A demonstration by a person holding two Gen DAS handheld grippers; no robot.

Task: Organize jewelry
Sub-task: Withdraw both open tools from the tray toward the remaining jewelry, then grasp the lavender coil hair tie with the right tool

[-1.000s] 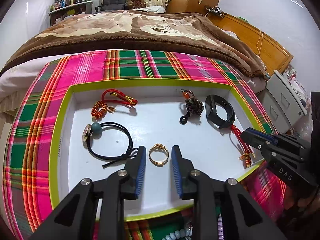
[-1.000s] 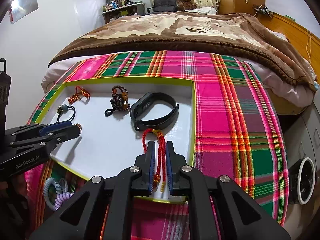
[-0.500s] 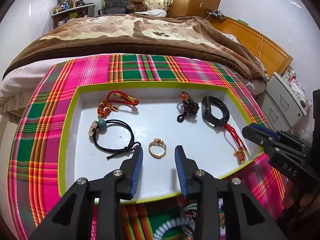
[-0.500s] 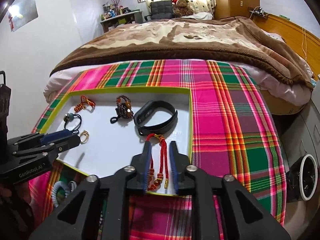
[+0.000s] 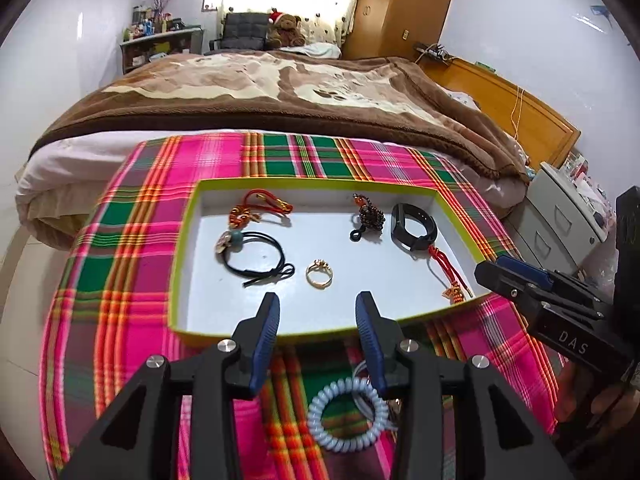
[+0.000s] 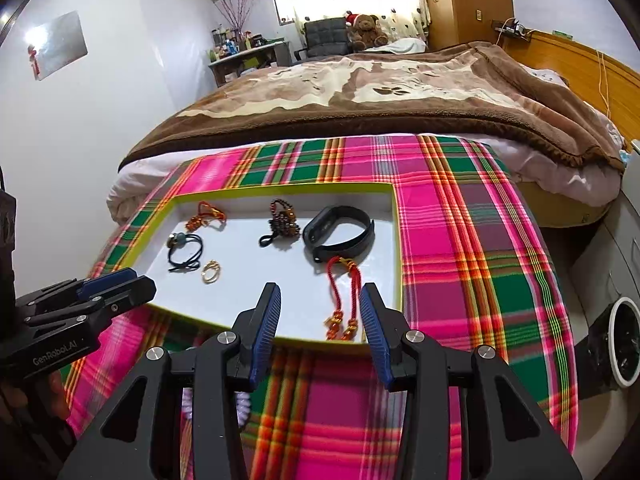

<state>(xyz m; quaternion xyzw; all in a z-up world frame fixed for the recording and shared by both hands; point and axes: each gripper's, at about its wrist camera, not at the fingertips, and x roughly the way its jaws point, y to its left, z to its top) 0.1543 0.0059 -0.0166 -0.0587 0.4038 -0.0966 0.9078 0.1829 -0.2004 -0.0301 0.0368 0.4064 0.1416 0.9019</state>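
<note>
In the white tray with lime rim, on the plaid cloth at the bed's foot: gold ring, black hair tie, red cord bracelet, bead bracelet, black wristband, red tassel cord. Left hand-held gripper released, jaws just been opening, nothing between pads, ring lying just beyond the tips. Right hand-held gripper released too, jaws just been opening; tassel cord lying loose between the pads, untouched. Outside the tray, near edge: pale coil hair tie on the cloth.
</note>
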